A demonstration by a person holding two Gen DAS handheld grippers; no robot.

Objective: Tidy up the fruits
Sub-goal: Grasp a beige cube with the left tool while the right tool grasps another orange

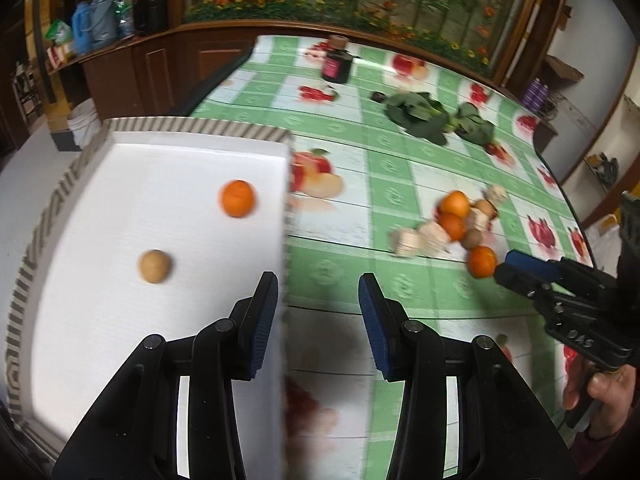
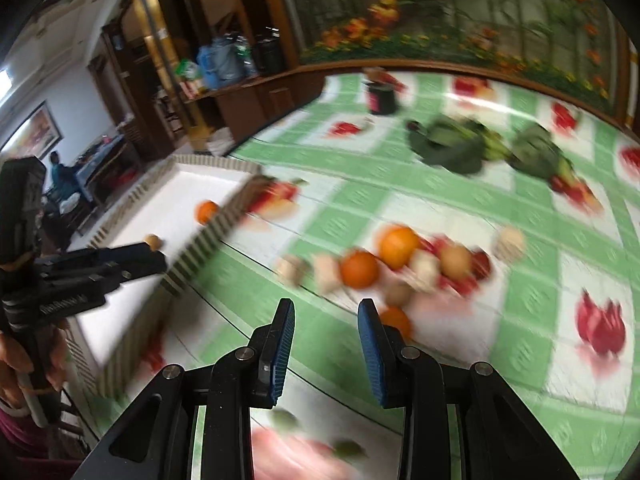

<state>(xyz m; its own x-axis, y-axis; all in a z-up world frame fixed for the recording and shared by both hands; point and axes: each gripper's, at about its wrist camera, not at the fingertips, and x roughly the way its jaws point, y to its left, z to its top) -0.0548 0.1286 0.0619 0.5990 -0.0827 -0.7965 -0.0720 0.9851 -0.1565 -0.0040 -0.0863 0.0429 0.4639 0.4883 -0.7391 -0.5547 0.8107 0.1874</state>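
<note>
Now | left tool [image 1: 318,312] empty, over tray [image 1: 192,132] edge | right tool [image 2: 326,344] empty

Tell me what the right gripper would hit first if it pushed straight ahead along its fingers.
Most likely the nearest orange, which sits just beyond the open right gripper, slightly toward its right finger. Behind it lies the rest of the fruit pile. Motion blur makes depth uncertain.

Motion blur smears the fruit pile [image 2: 400,268] and greens [image 2: 452,148] in the right wrist view. The right finger [image 2: 370,344] hides part of one orange [image 2: 394,318].
</note>
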